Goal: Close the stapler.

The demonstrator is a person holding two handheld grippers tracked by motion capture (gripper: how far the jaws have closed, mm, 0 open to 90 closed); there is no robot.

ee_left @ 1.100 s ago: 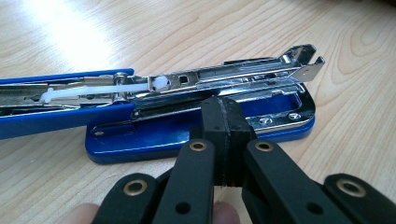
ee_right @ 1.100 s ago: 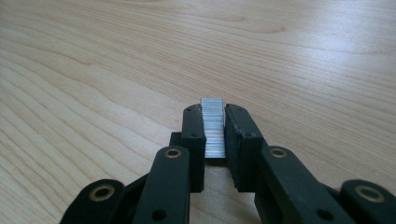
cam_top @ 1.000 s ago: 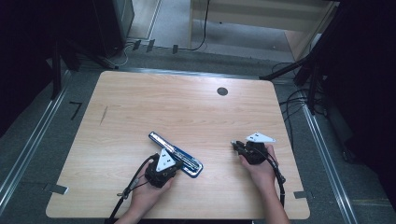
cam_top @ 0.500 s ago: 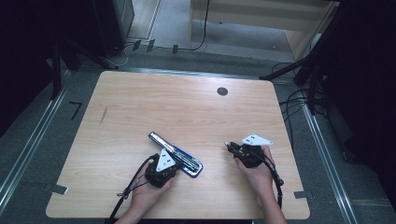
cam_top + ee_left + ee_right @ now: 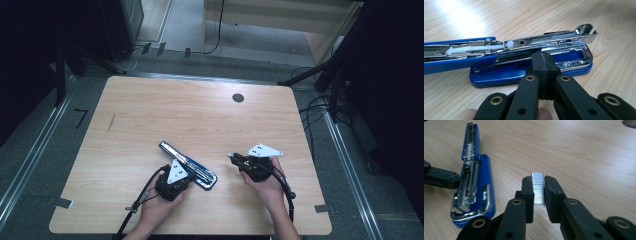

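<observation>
Clamping a strip of staples (image 5: 538,188) between its pads, the right gripper (image 5: 538,195) is hovering over the bench (image 5: 165,110), off to the right of the opened blue stapler (image 5: 188,165) and well apart from it. The left gripper (image 5: 543,72), jaws shut together w/ nothing between them, is sitting at the stapler's base (image 5: 529,72), tips touching or just short of the blue plastic; can't tell which. It is prob. steadying the base.

Judging the step: loading the strip into the steel magazine channel (image 5: 549,41), which is lying exposed w/ the blue lid (image 5: 454,53) swung back flat. Doing it well is meaning: keeping the strip level, legs pointing down, lining its long axis w/ the channel before lowering, not squeezing harder since strips snap easily. The left gripper should be pinning the base so it isn't sliding on the smooth wood.

Surface is a pale wood-grain top, a round cable hole (image 5: 238,98) near the far edge. Around it: grey floor (image 5: 30,150), cables, dark surroundings, a light wooden cabinet (image 5: 280,15) beyond.
</observation>
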